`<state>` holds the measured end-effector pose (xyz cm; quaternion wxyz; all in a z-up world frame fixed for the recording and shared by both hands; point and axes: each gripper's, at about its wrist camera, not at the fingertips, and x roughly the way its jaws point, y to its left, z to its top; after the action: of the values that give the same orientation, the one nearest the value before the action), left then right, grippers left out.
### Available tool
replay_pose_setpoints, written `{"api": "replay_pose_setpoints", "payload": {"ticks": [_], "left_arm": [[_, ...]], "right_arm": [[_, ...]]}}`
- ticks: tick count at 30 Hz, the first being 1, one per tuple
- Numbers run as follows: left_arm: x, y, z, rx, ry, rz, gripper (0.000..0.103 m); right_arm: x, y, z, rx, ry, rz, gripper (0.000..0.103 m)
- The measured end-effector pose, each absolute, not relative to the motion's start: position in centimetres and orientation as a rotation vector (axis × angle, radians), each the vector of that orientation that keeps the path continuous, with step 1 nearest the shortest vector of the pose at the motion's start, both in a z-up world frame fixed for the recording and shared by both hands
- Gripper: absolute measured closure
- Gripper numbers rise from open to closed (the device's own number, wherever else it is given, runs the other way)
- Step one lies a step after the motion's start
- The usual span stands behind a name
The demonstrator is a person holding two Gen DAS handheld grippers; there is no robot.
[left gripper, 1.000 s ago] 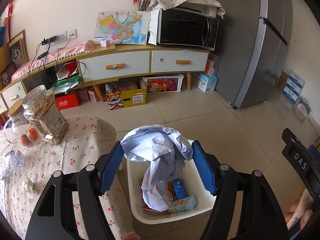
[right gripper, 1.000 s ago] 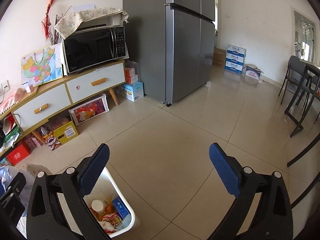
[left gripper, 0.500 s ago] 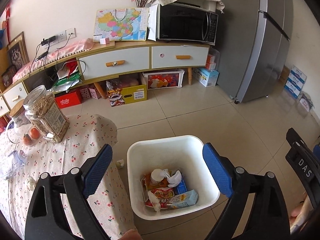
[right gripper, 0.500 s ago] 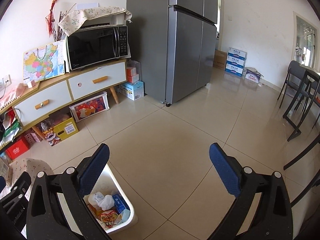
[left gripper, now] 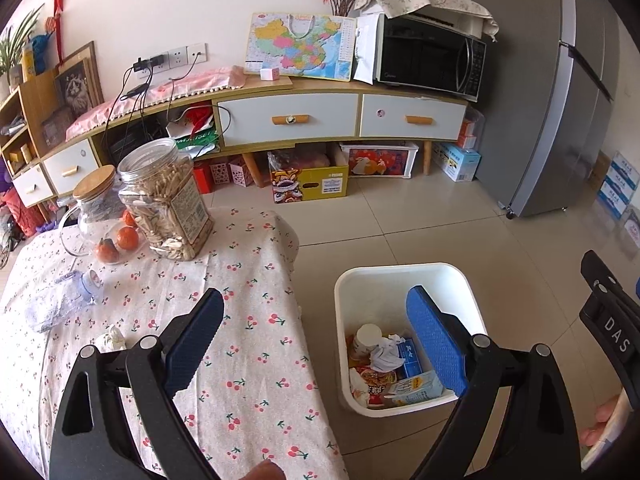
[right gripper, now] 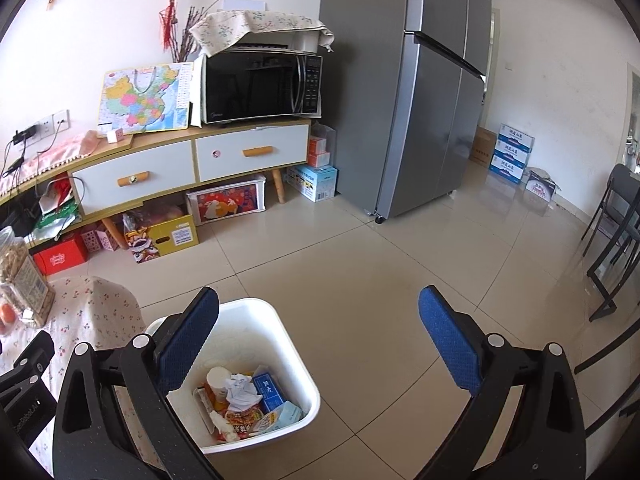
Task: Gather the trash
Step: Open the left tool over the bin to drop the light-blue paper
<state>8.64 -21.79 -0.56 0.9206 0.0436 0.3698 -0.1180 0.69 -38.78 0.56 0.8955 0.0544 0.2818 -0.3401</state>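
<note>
A white trash bin (left gripper: 400, 276) stands on the floor beside the table and holds a crumpled paper ball (left gripper: 386, 354), a cup, a blue box and wrappers. It also shows in the right wrist view (right gripper: 296, 356). My left gripper (left gripper: 314, 346) is open and empty, straddling the table edge and the bin. My right gripper (right gripper: 318, 344) is open and empty above the bin's right side. A crushed plastic bottle (left gripper: 60, 300) and a small crumpled scrap (left gripper: 110, 338) lie on the cherry-print tablecloth (left gripper: 248, 280).
A big snack jar (left gripper: 166, 200), a glass jug (left gripper: 94, 208) and oranges (left gripper: 128, 238) stand at the table's far side. A sideboard (left gripper: 288, 120) with microwave, boxes beneath it, a fridge (right gripper: 432, 100) and black chairs (right gripper: 616, 232) surround the tiled floor.
The left gripper opened and dropped the crumpled paper into the bin, then swung left over the table. The right gripper stayed open and shifted a little.
</note>
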Motion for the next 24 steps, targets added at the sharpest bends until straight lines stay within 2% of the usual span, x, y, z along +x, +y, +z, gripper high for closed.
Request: {"api": "replay_pose_setpoints", "payload": {"ticks": [24], "left_arm": [[8.6, -6.1, -1.7, 0.014, 0.795, 0.002, 0.013]], "right_arm": [[4.9, -23.1, -0.5, 0.012, 0.642, -0.401, 0.007]]}}
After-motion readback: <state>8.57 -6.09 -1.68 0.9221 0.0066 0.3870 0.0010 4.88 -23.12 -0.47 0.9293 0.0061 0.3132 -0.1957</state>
